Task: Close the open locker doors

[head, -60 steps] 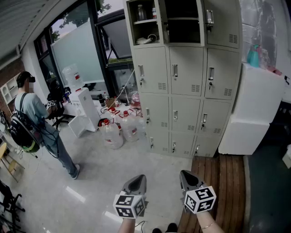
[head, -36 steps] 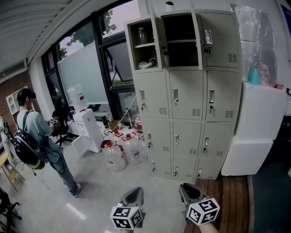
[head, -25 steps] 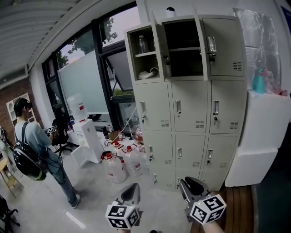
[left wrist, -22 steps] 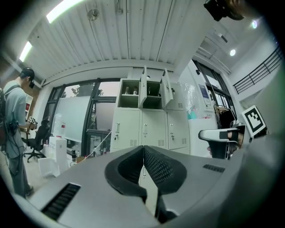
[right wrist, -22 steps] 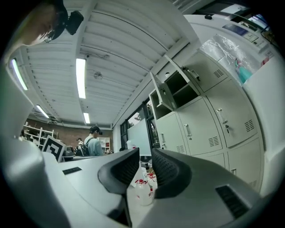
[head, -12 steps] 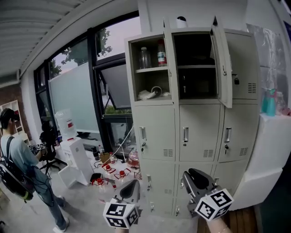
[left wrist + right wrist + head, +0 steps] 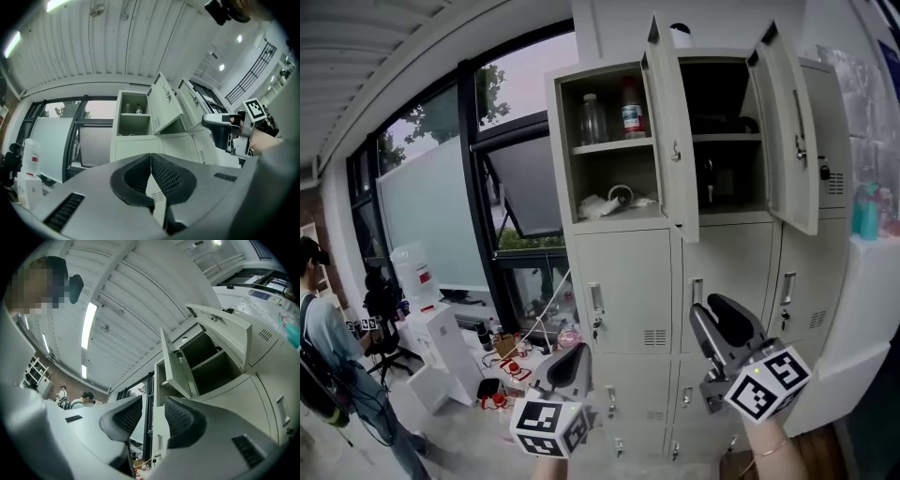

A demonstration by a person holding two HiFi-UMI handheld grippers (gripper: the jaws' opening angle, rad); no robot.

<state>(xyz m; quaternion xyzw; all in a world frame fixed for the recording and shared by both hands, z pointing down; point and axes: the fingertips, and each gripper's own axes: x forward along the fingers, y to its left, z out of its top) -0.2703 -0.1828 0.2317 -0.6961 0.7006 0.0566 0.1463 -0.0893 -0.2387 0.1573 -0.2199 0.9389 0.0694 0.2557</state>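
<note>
Both grippers have come up and much nearer the locker cabinet (image 7: 623, 281) than a second ago, and it now fills the head view; the left gripper (image 7: 574, 356) has its jaws pressed together, empty; the right gripper (image 7: 719, 311) stands spread, its jaws having just been opening, nothing between them; the left open door (image 7: 672, 141) hangs above the gap between the two grippers; the right open door (image 7: 789, 141) is up and right of the right gripper; neither is touched; two bottles (image 7: 593, 117) stand on the exposed upper shelf, with what may be cloths below; dark-framed windows (image 7: 422, 216), a white water dispenser (image 7: 417, 281) and a person (image 7: 319, 366) fill the left over a grey floor (image 7: 450, 441).
</note>
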